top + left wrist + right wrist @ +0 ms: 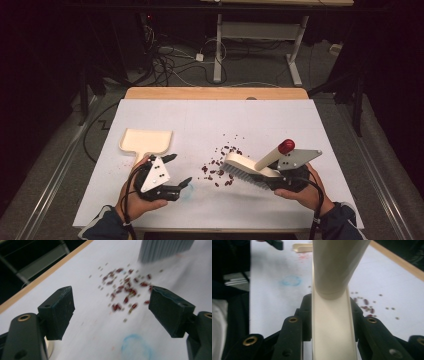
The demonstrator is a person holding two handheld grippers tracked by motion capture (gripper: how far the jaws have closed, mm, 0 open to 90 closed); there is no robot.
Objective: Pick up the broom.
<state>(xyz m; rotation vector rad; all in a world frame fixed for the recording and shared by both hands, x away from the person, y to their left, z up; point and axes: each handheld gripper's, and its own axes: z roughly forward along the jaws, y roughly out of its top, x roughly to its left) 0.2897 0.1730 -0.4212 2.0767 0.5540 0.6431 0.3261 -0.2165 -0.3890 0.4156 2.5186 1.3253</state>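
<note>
I see the cream brush (248, 169) tilted, bristles on the white surface (280, 120) beside scattered dark red beans (220, 167), its red-tipped handle angled up. The cream dustpan (146, 141) lies flat, well left of them.

High view looks down and forward over the table (210, 120); both gripper views sit low and close, sharing the (somewhat blurred) beans (125, 290).
</note>
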